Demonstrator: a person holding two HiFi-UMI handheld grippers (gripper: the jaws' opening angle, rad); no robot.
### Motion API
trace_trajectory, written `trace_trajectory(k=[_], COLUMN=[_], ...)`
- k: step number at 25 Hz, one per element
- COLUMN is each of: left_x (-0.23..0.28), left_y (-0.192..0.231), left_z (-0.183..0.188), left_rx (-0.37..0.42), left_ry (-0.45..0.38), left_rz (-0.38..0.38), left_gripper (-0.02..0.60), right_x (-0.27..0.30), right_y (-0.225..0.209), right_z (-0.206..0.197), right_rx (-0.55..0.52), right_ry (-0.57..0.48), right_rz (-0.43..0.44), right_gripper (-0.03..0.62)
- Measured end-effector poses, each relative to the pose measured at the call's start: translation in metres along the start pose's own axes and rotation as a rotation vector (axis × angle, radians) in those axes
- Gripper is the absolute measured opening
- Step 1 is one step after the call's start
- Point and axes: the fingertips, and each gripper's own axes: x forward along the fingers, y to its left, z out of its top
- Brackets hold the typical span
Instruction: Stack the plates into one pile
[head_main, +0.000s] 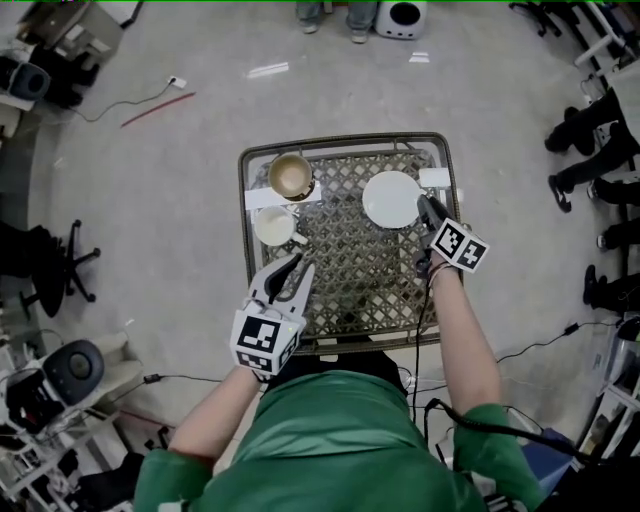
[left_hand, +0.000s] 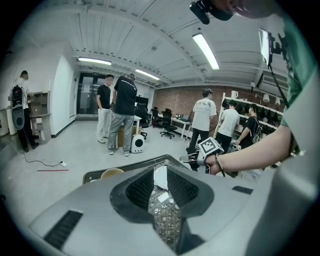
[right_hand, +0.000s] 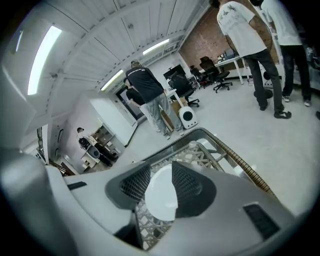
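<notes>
A white plate (head_main: 392, 198) lies flat at the back right of the lattice table top (head_main: 345, 270). My right gripper (head_main: 428, 208) hovers just off its right rim, jaws apart; in the right gripper view the white plate (right_hand: 161, 197) shows through the gap of the gripper (right_hand: 160, 177), untouched by the pads. A tan dish (head_main: 291, 176) sits at the back left, with a smaller white dish (head_main: 274, 226) in front of it. My left gripper (head_main: 297, 266) hangs over the front left of the table, open and empty. Its own view looks past the left gripper (left_hand: 160, 195) to the white plate (left_hand: 160, 176).
White paper slips (head_main: 268, 198) (head_main: 436, 178) lie on the table by its dark metal rim (head_main: 345, 140). Several people stand on the grey floor beyond, near a white round device (head_main: 400, 18). Office chairs and cables lie around the sides.
</notes>
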Motion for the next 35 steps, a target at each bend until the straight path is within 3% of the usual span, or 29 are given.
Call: trace_trajectory(k=[8, 11, 14, 21, 28, 35], left_x=[-0.033, -0.048, -0.063, -0.089, -0.117, -0.14], left_y=[0.031, 0.043, 0.052, 0.048, 0.041, 0.037], left_z=[0.025, 0.033, 0.046, 0.076, 0.102, 0.116], left_rx=[0.009, 0.013, 0.028, 0.069, 0.098, 0.113], left_ry=[-0.094, -0.127, -0.171, -0.254, -0.325, -0.372], left_rz=[0.015, 0.025, 0.024, -0.019, -0.06, -0.09], left_gripper=[0.094, 0.094, 0.094, 0.094, 0.095, 0.106], right_x=[-0.08, -0.113, -0.147, -0.212, -0.259, -0.294], right_y=[0.085, 0.121, 0.162, 0.243, 0.3, 0.333], right_z=[0.036, 0.041, 0.049, 0.054, 0.054, 0.045], right_rx=[-0.12, -0.213, -0.327, -0.544, -0.689, -0.757], right_ry=[-0.142, -0.194, -0.28, -0.428, -0.526, -0.588], right_rz=[0.03, 0.017, 0.012, 0.014, 0.01, 0.009], right_gripper=[0.124, 0.121, 0.078, 0.042, 0.04, 0.04])
